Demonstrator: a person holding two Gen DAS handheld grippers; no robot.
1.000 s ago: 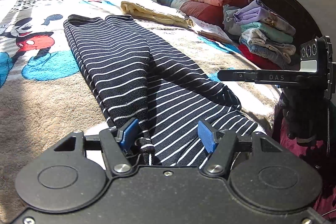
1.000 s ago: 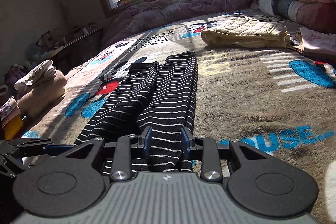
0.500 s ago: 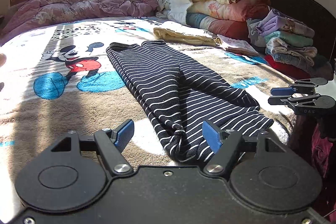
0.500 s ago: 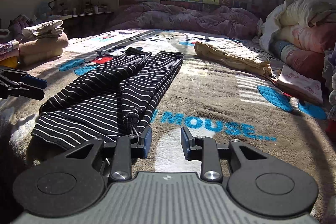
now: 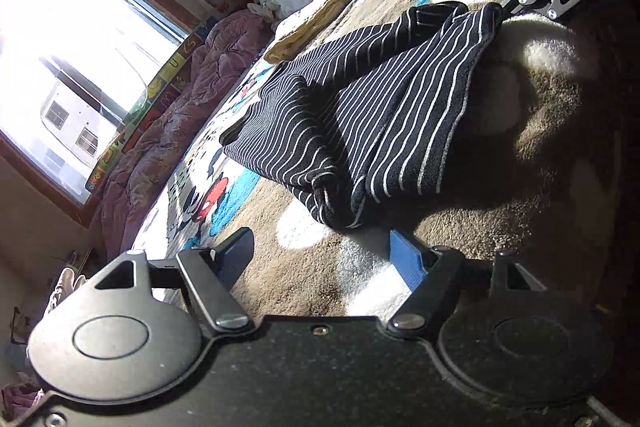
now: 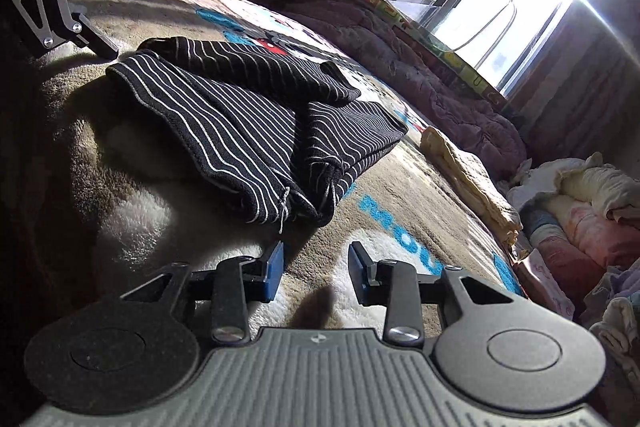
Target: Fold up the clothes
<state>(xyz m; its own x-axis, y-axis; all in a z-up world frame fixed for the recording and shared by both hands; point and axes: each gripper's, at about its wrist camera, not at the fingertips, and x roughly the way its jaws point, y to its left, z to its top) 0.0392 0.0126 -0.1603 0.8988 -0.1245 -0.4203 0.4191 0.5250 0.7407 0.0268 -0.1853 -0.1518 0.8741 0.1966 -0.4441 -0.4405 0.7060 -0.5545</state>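
I see the trousers (image 5: 372, 107) black with thin white stripes. My blanket (image 6: 400, 227) is tan, with blue letters and a red-and-black cartoon mouse. The quilt (image 6: 420, 83) is mauve; the pads (image 6: 274, 267) are blue.

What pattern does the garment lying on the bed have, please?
Black with thin white stripes, the garment shows best in the right wrist view.

Blue "MOU" on blanket (image 6: 400, 227)

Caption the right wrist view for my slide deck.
Open right gripper faces striped black pants lying on a cartoon blanket.
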